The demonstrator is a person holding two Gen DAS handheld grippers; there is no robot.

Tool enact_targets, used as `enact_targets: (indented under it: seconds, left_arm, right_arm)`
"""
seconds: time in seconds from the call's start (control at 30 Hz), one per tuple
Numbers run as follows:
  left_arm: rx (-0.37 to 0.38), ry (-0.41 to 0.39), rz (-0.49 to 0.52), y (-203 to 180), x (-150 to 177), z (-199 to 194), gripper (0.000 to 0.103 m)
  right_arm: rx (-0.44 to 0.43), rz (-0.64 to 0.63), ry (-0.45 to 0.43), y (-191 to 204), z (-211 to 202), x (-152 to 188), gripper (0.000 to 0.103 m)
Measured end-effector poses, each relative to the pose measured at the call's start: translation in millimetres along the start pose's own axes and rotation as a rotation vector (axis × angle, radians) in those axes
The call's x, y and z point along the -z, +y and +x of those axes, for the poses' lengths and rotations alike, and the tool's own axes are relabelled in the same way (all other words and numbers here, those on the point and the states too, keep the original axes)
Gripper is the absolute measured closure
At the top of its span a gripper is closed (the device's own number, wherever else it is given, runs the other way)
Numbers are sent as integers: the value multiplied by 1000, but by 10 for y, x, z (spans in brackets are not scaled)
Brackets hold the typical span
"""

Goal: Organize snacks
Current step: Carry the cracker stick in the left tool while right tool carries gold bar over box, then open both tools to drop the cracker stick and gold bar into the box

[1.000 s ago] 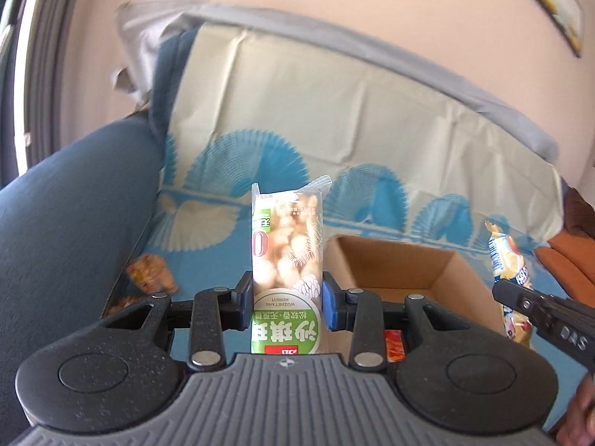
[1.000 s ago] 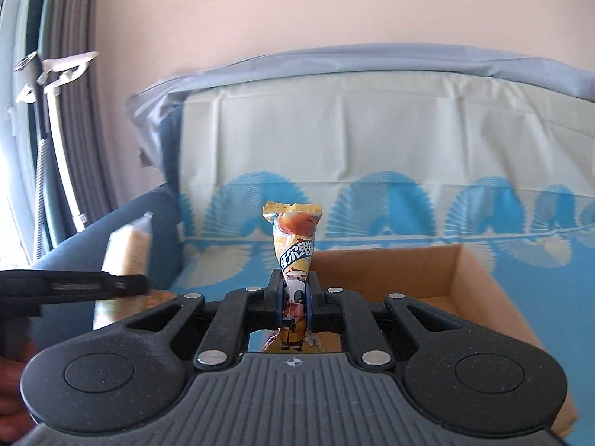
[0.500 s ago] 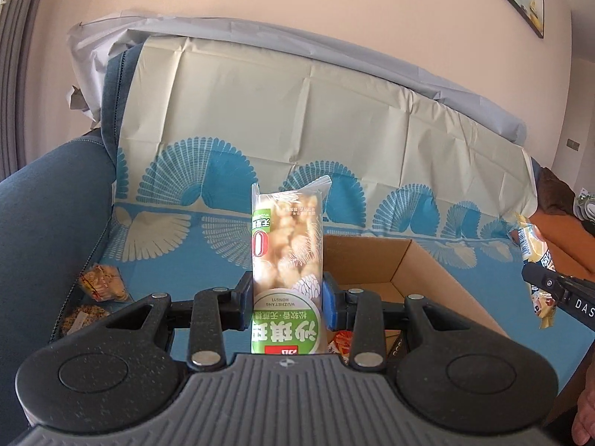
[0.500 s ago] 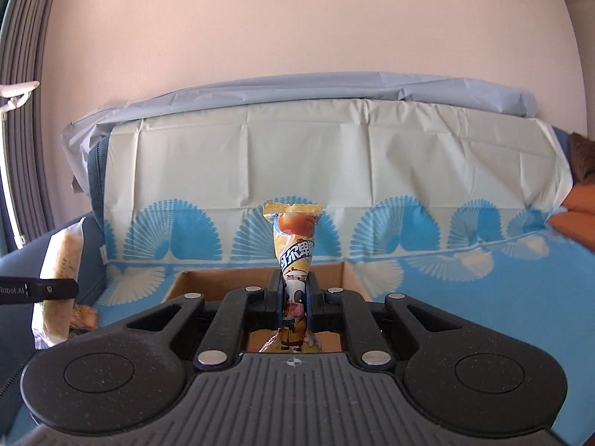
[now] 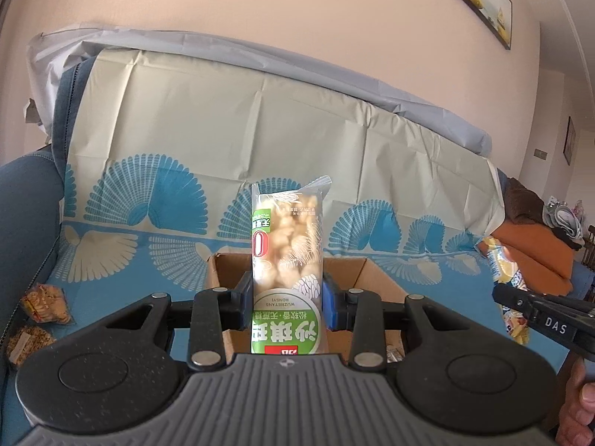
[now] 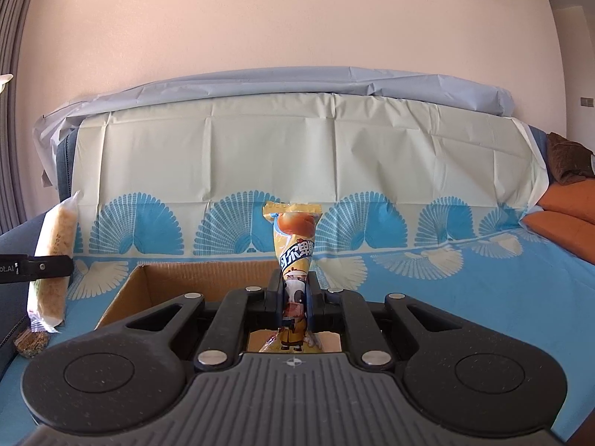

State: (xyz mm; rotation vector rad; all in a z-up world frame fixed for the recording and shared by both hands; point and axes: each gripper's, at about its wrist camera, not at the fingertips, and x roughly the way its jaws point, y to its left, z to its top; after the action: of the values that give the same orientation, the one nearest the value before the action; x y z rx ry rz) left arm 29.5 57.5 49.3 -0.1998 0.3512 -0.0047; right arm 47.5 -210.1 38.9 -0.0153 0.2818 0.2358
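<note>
My left gripper (image 5: 285, 299) is shut on a green and clear snack pack (image 5: 285, 245) that stands upright between its pads, over the near side of an open cardboard box (image 5: 375, 278). My right gripper (image 6: 293, 297) is shut on a thin yellow snack packet (image 6: 295, 238), upright, above the same cardboard box (image 6: 141, 290). The left wrist view catches the right gripper's finger (image 5: 539, 316) and yellow packet (image 5: 500, 264) at the far right. At the left edge of the right wrist view are the left gripper's finger (image 6: 37, 265) and its pack (image 6: 55, 260).
The box sits on a sofa draped in a blue and cream fan-patterned sheet (image 5: 148, 200). Two small wrapped snacks (image 5: 44, 303) lie on the seat at the left by the blue armrest (image 5: 26, 193). Orange cushions (image 6: 565, 215) lie at the right. A hand (image 5: 580, 405) shows low right.
Both views have swung right along the sofa, and the box now lies straight ahead of each gripper. Both grips are unchanged.
</note>
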Motion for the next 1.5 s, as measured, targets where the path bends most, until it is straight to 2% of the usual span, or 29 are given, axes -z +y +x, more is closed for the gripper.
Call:
enact_targets:
  seconds: [0.2, 0.53, 1.4, 1.47, 1.5]
  left_arm:
    - [49, -9, 30, -136, 33, 28, 63]
    - [85, 2, 19, -190, 58, 68, 63]
    - [110, 10, -11, -180, 54, 77, 63]
    - [123, 17, -18, -180, 50, 81, 56]
    - [132, 21, -22, -175, 49, 85, 48]
  right_arm:
    - [-20, -19, 12, 115, 66, 9, 92]
    - [-32, -38, 21, 225, 105, 15, 92]
    - [-39, -68, 29, 285, 110, 36, 91]
    - [-38, -73, 34, 290, 121, 41, 90]
    - [-37, -76, 39, 294, 132, 45, 87]
